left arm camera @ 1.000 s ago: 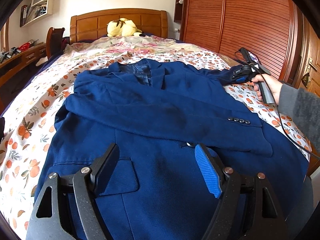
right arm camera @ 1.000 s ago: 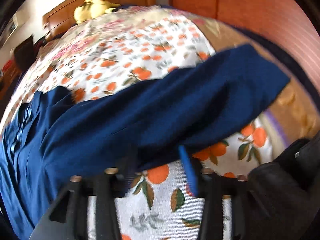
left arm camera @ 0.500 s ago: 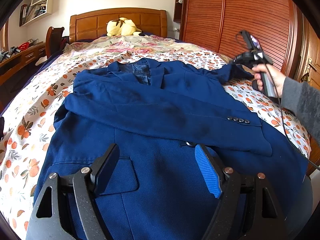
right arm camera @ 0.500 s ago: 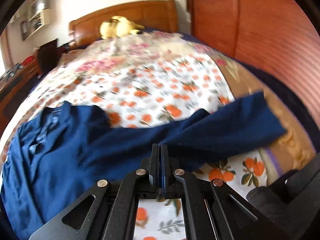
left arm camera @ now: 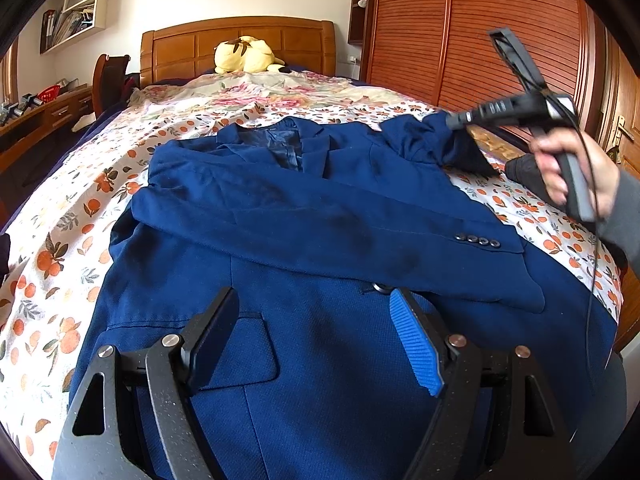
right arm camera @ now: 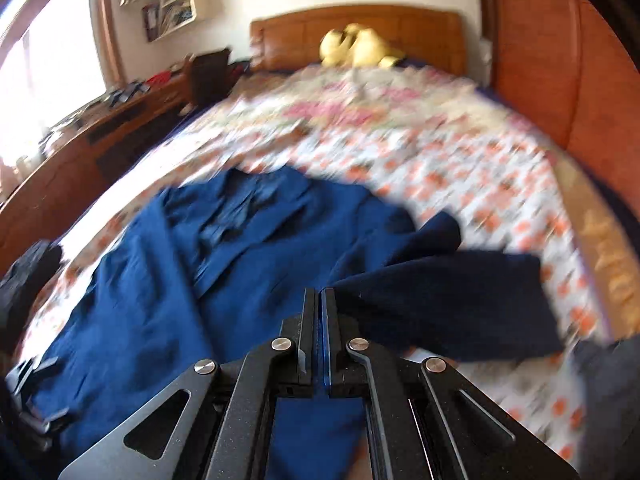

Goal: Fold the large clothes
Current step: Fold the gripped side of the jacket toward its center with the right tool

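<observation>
A navy blue suit jacket (left arm camera: 320, 248) lies face up on the bed, one sleeve folded across its chest with cuff buttons (left arm camera: 478, 241) at the right. My left gripper (left arm camera: 316, 320) is open and empty, hovering over the jacket's lower front near the pocket flap. My right gripper (right arm camera: 320, 300) is shut on the jacket's other sleeve (right arm camera: 452, 304) and holds it lifted off the bed. In the left wrist view the right gripper (left arm camera: 452, 122) holds that sleeve (left arm camera: 436, 144) up near the far right shoulder. The right wrist view is motion-blurred.
The bed has an orange-and-flower print cover (left arm camera: 60, 240) and a wooden headboard (left arm camera: 240, 44) with a yellow plush toy (left arm camera: 244, 54). A wooden slatted wardrobe (left arm camera: 480, 40) stands at the right. A desk and chair (left arm camera: 108, 80) stand at the left.
My right gripper closed on the right sleeve, lifted it off the bed and swung it inward toward the jacket's body. My left gripper stayed still and open.
</observation>
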`<state>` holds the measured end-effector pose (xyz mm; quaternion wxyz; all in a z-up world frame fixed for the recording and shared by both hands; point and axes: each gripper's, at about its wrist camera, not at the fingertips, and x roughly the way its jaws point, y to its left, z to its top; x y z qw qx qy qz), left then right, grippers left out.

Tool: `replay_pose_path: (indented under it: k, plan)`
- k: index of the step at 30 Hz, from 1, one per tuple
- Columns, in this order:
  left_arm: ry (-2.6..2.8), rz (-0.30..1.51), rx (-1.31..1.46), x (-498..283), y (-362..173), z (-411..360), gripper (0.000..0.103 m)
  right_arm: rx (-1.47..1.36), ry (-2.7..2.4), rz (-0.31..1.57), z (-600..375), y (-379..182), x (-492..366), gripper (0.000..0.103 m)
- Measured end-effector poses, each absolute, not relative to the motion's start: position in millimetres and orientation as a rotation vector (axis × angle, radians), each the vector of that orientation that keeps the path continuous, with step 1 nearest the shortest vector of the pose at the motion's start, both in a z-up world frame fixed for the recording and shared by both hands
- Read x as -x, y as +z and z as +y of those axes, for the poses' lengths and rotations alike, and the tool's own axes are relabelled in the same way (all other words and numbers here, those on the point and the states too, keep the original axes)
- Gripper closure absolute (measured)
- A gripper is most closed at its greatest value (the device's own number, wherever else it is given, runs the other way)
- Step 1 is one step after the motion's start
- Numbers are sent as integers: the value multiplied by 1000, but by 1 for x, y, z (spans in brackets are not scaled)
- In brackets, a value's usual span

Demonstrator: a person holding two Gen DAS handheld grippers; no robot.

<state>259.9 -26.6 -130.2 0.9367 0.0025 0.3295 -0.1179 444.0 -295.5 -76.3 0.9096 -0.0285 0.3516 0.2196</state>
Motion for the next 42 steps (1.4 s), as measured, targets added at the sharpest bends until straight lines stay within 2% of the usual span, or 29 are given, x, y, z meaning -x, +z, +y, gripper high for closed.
replay_pose_path:
  k: [4,8,12,20,22,24,26,28,30,32,37,39,42]
  plan:
    - [-237,671,-15,-259,-130,-29,24,47,478,756,-300,-90,-422,102]
    - [-237,666,-13,-259,-130,-29,24,56,462,703,-307,-75,-410,102]
    - [-237,670,-12,-259,-130,-29,24,86,370,671,-318,-62,-397,94]
    - [-237,673,-10,-260,-130,-29,24,98,172,720,-360,-85,-440,94]
    - [-238,675,-10,-260,-131,-30,24,82,126,732,-367,-92,-452,92]
    - [-239,675,-10,-261,-131,-29,24,49,85,750,-372,-101,-465,85]
    - [-239,676,-10,-261,-131,-30,24,37,58,752,-376,-106,-479,84]
    - [-240,677,-8,-261,-131,-30,24,64,27,758,-376,-113,-490,79]
    - [-241,681,-8,-262,-131,-29,24,65,5,764,-378,-119,-495,56]
    - [-242,684,-7,-263,-132,-29,24,64,-21,787,-378,-126,-502,49]
    - [-243,684,-6,-263,-132,-29,24,65,-63,880,-389,-146,-514,45]
    - [-243,684,-6,-263,-132,-29,24,70,-75,912,-388,-156,-522,37]
    - [-243,683,-6,-263,-132,-29,24,105,-73,893,-381,-157,-520,36]
